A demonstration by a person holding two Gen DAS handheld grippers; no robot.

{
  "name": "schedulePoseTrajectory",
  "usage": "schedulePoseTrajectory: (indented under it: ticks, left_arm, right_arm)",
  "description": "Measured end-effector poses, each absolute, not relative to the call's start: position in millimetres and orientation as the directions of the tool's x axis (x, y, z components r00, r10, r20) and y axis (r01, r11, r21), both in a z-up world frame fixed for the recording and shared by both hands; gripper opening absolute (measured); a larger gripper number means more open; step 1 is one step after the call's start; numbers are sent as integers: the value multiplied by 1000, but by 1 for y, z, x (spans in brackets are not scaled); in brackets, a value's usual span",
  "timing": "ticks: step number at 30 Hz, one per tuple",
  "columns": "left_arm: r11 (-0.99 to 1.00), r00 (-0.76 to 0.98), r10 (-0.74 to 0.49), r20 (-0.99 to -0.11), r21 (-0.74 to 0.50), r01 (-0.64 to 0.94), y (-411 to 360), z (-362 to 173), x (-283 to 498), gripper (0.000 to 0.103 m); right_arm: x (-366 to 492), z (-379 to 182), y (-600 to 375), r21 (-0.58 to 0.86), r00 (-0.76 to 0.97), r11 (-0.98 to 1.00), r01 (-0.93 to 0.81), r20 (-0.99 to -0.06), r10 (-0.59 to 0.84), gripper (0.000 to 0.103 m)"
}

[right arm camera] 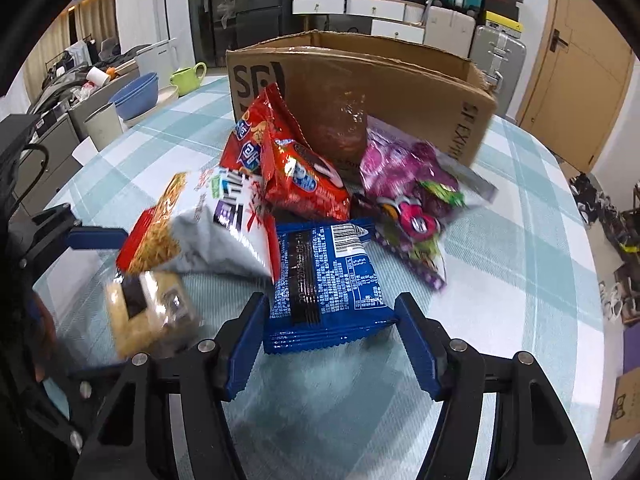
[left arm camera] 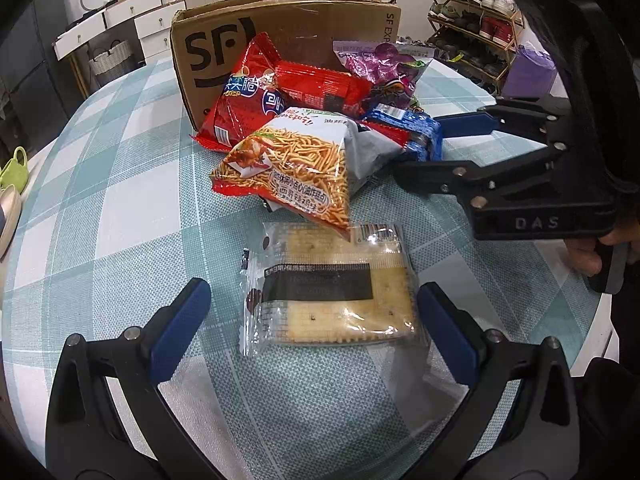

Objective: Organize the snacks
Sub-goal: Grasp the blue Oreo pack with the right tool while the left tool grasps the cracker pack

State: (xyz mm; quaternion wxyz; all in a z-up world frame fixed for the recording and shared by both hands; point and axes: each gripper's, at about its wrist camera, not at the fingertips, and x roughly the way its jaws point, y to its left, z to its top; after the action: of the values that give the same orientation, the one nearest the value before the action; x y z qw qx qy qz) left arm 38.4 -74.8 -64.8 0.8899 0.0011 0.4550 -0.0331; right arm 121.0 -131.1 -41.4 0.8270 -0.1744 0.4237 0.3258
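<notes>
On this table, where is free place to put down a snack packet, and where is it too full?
Free: the checked tablecloth left of the snack pile, from the cardboard box down to the cracker packet, and the cloth right of the purple packet toward the table edge. Crowded: in front of the box, where packets overlap down to the blue packet.

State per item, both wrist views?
cardboard box: upright, top flaps open
cracker pack: flat on table, sealed, between open left tongs
blue pack: flat, sealed, clamped by right tongs
noodle-snack bag: sealed, leaning on pile
purple bag: sealed, lying by box
</notes>
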Motion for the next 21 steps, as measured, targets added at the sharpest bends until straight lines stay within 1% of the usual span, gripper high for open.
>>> schedulePoseTrajectory:
  ticks: [3, 5, 7, 8, 15, 17, 18, 19, 21]
  left_arm:
    - [998, 584, -58, -810, -28, 60, -75, -65, 38, 103]
    - [998, 584, -58, -810, -28, 60, -75, -65, 38, 103]
    - [998, 584, -58, -810, -28, 59, -75, -65, 38, 103]
    - [998, 584, -57, -810, -28, 59, -75, -65, 38, 103]
    - [998, 584, -56, -810, -28, 57, -75, -65, 39, 103]
    - [998, 584, -57, -809, -28, 57, -74, -65, 39, 103]
    - [998, 585, -57, -809, -28, 57, -75, -65, 39, 103]
    - [998, 585, -56, -809, -28, 58, -75, -65, 39, 103]
    - [998, 585, -56, -809, -28, 57, -75, -65, 39, 103]
  right_arm:
    - [112, -45, -144, 26, 405, 742, -670, -825, 395, 66]
    - [106, -43, -147, 25, 389, 733, -680, -835, 389, 67]
    - [103, -42, -148, 34, 374, 723, -689, -838, 396, 77]
    - [102, -42, -147, 31, 380, 721, -693, -833, 401, 79]
    - [113, -34, -146, 28, 418, 744, -667, -813, 405, 78]
    - [119, -32, -144, 39, 423, 753, -657, -807, 412, 72]
    - [122, -33, -143, 52, 416, 756, -652, -810, 414, 63]
    - [123, -34, -142, 61, 407, 758, -650, -814, 414, 56]
    - [122, -36, -142, 64, 394, 751, -657, -820, 414, 49]
